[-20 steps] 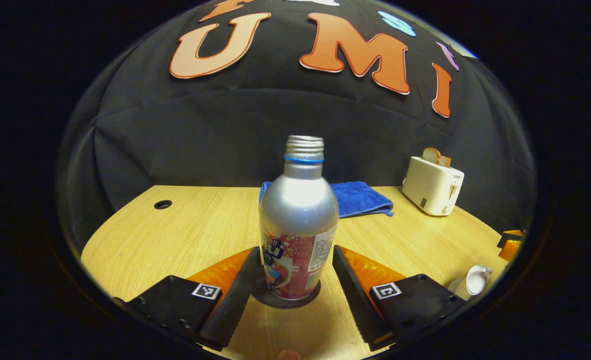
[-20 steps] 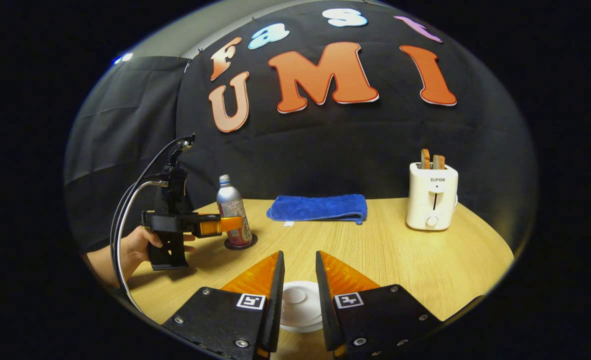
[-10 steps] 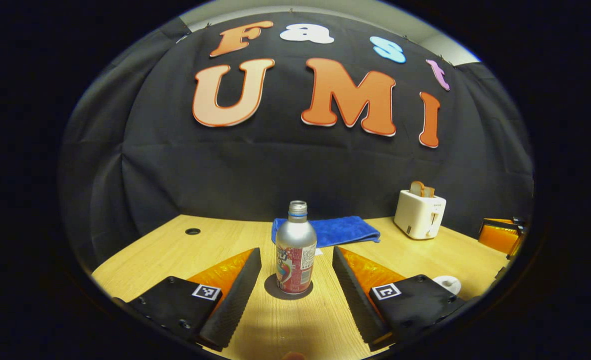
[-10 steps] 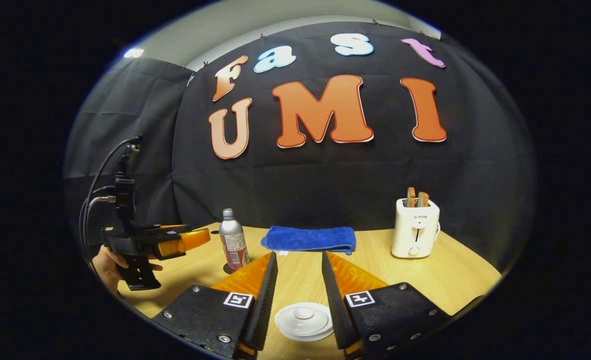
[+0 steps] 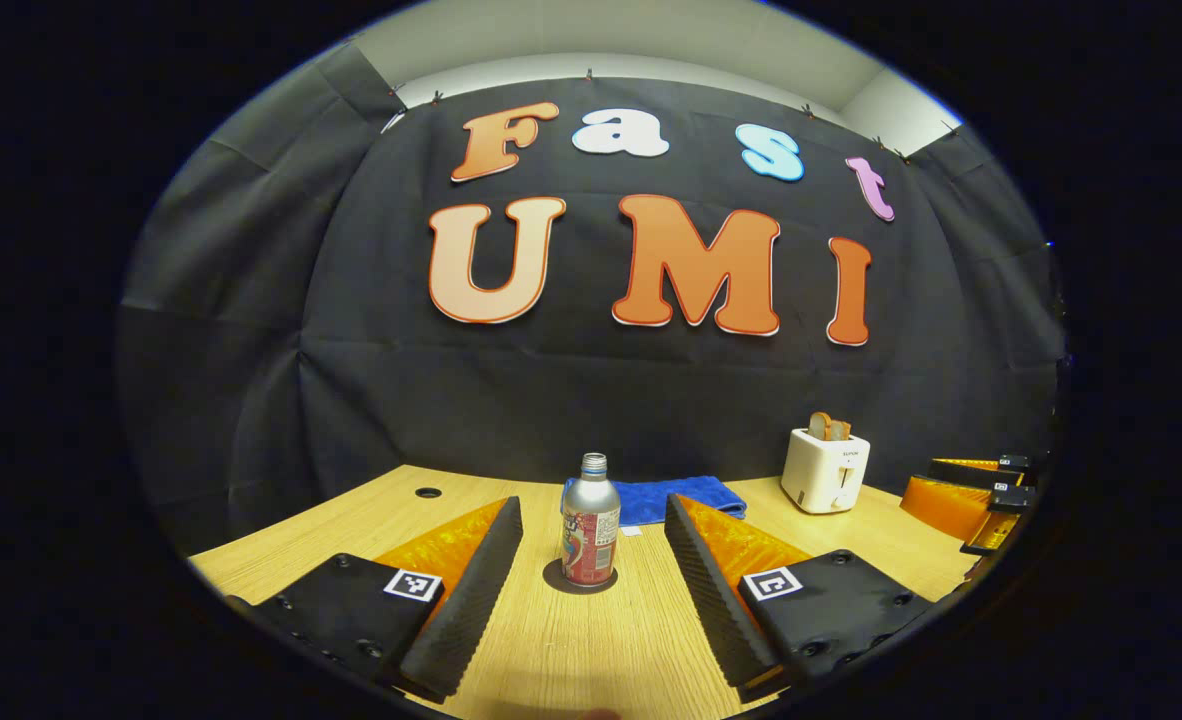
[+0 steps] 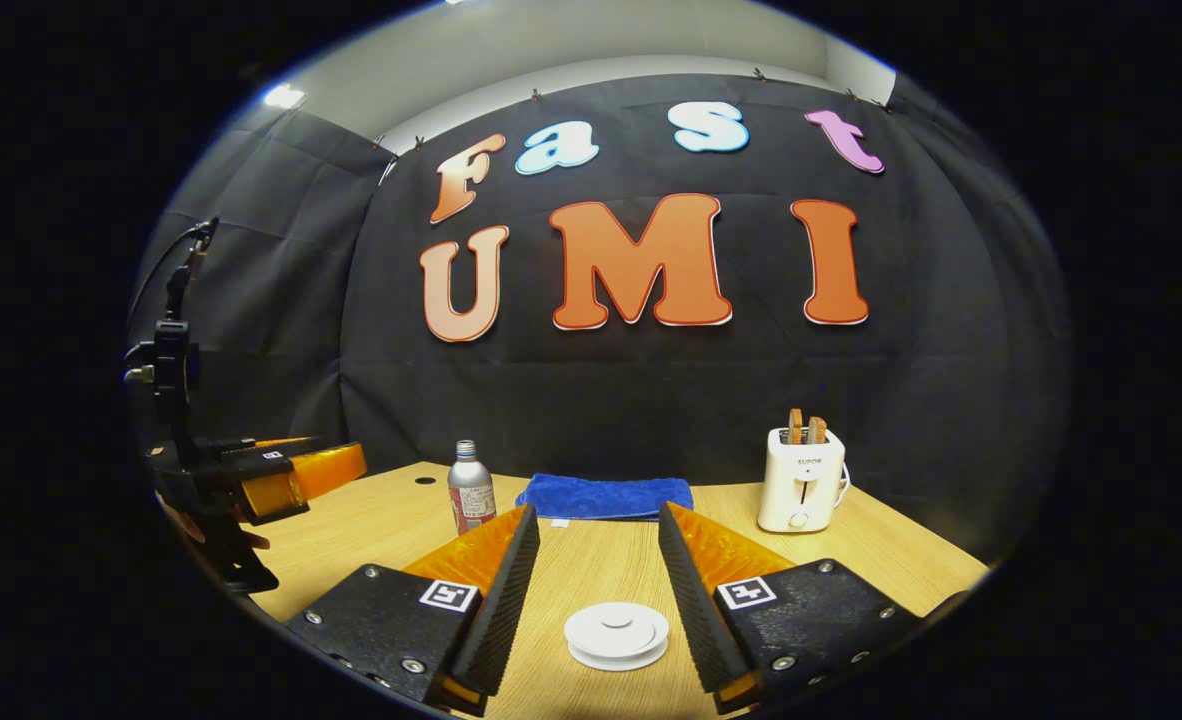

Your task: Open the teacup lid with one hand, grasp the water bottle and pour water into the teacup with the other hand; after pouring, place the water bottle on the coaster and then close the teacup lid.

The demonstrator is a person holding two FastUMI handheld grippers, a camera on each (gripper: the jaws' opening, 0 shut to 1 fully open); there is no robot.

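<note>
A silver water bottle (image 5: 589,525) without a cap stands upright on a dark round coaster (image 5: 579,581); in the right gripper view the bottle (image 6: 471,490) is at the table's back left. My left gripper (image 5: 592,504) is open, well short of the bottle, with nothing between its fingers. The white teacup with its lid on (image 6: 616,635) sits low between the fingers of my right gripper (image 6: 598,511), which is open and hangs above and behind it. The left gripper (image 6: 281,475), held by a hand (image 6: 213,530), hovers left of the bottle.
A folded blue towel (image 6: 606,495) lies at the back of the wooden table (image 6: 881,545). A white toaster (image 6: 799,480) with bread slices stands at the back right. A small round hole (image 5: 428,492) is in the table's far left. The right gripper (image 5: 971,490) shows at the left gripper view's right edge.
Both grippers have drawn back and risen, so the bottle and the lidded teacup look smaller and farther off. The bottle stays on the coaster. The right fingers have spread wider.
</note>
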